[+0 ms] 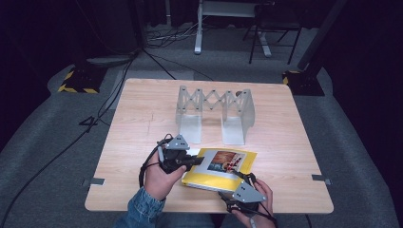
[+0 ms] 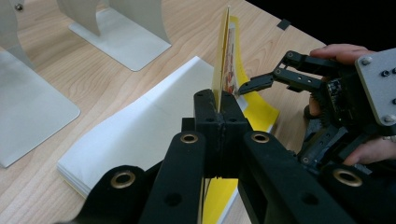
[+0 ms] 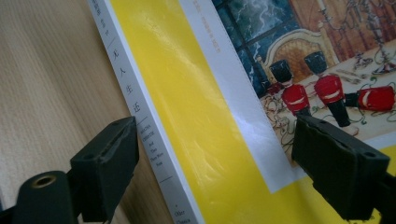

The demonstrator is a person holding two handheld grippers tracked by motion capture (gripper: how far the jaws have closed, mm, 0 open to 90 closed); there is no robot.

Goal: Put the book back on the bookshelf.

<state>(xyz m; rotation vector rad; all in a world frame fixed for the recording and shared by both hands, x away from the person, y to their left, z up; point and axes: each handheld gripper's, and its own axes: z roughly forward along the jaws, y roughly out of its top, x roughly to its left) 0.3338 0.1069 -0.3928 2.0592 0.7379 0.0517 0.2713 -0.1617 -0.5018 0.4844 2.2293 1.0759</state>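
Pale wood-grain table [image 1: 142, 118], left gripper [image 1: 190, 161] jaws pinching glossy yellow book [image 1: 209, 178] cover, right gripper [image 3: 215, 172] jaws wide apart

The high view looks forward and down from above the person's side, taking in the whole table [image 1: 142, 114] and the floor beyond. The left gripper view rides low, close over the book [image 2: 154, 126], facing the right gripper [image 2: 252, 84]. The right gripper view sits nearest, almost on the book's yellow cover [image 3: 187, 116]. All three views share the book
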